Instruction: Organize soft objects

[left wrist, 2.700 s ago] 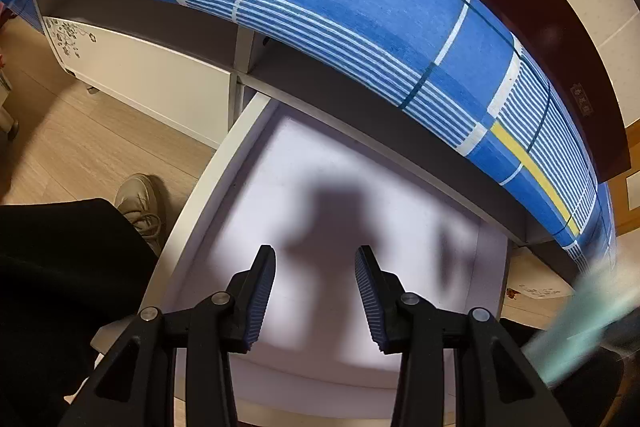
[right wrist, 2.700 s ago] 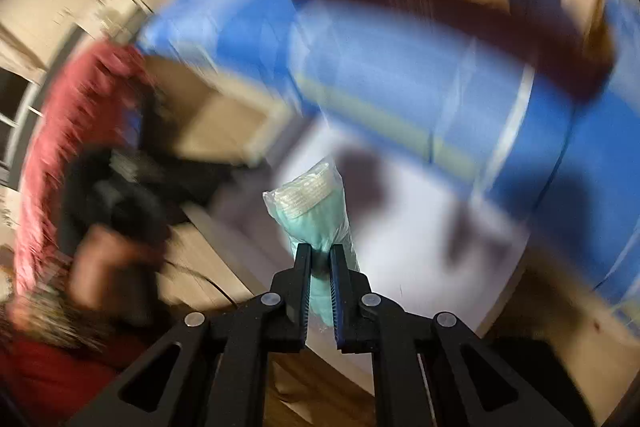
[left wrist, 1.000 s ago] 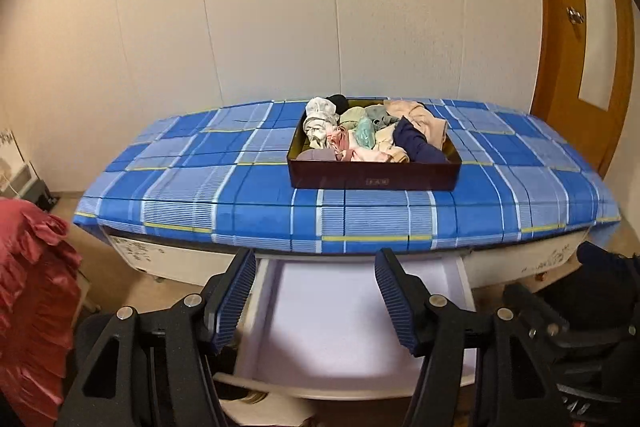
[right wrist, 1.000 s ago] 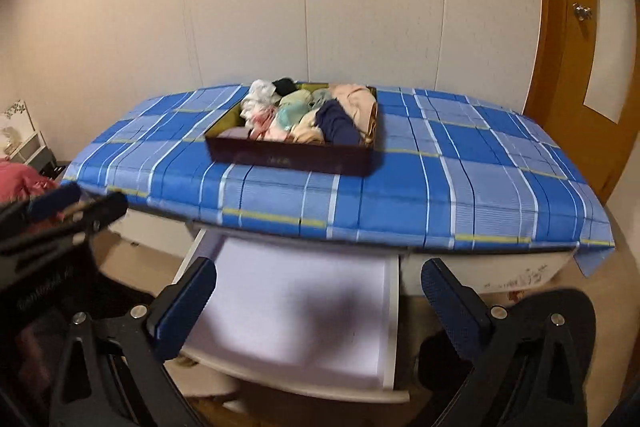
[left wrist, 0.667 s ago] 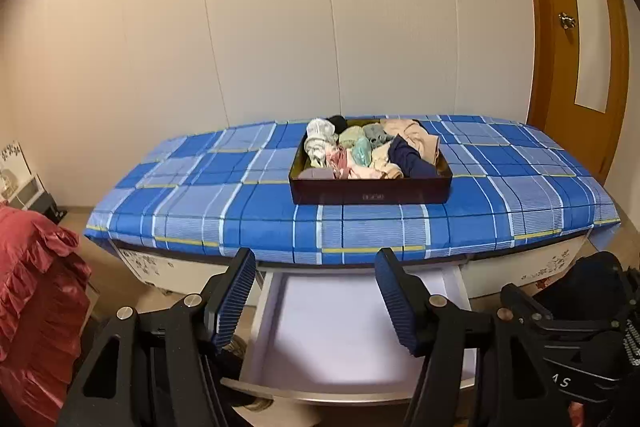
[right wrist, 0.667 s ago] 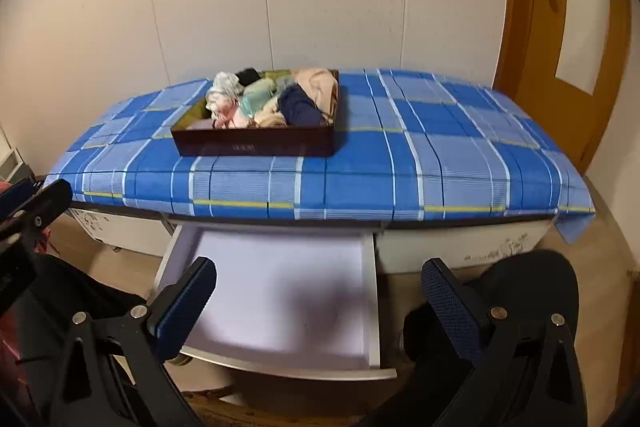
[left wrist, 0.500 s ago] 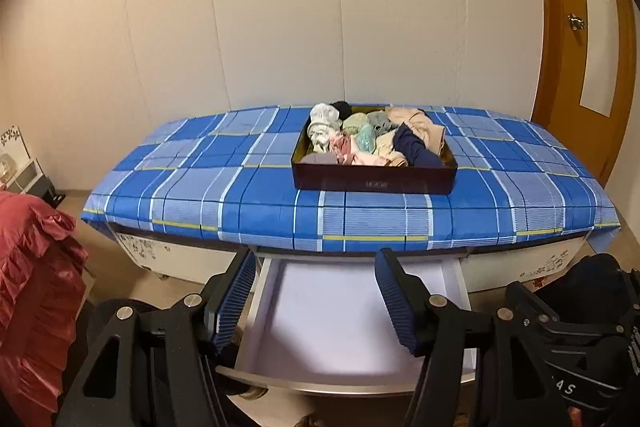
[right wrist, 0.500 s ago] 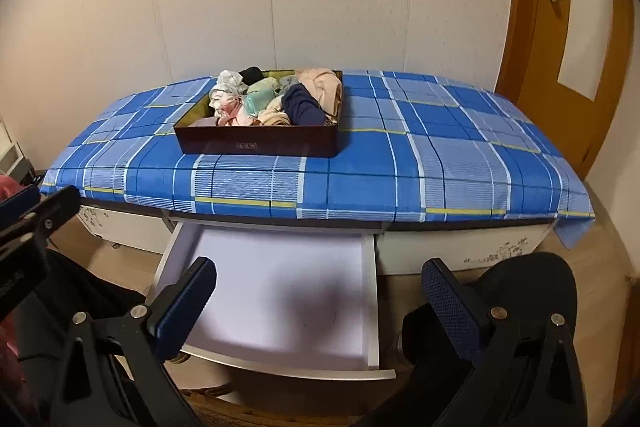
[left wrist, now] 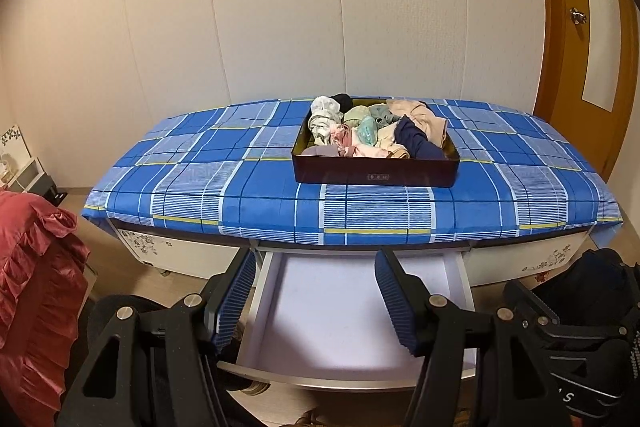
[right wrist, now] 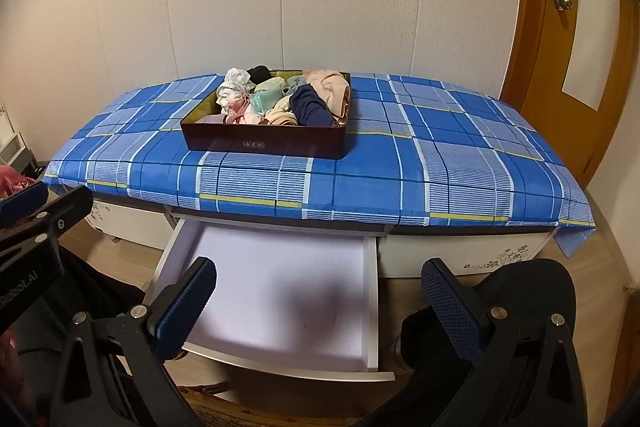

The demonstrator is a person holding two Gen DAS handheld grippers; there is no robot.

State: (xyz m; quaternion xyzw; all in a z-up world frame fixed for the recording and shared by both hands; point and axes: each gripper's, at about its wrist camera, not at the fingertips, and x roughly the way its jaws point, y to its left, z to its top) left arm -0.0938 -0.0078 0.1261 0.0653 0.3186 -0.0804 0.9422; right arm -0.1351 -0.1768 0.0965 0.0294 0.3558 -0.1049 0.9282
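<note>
A dark red box stands on the blue plaid cloth that covers a low cabinet. It is heaped with soft clothes in white, pink, pale green, beige and navy. Under the cloth a white drawer is pulled out with nothing in it. My left gripper hangs open in front of the drawer, nothing between its fingers. My right gripper is open wide over the same drawer, also holding nothing.
A red ruffled fabric lies at the left on the floor. A wooden door stands at the right. Dark trousers of the person sit near the drawer's right side. A pale panelled wall rises behind the cabinet.
Both grippers have pulled well back from the drawer. The right one, earlier shut on a pale green packet, is now open and bare. Over the last second the views barely shift.
</note>
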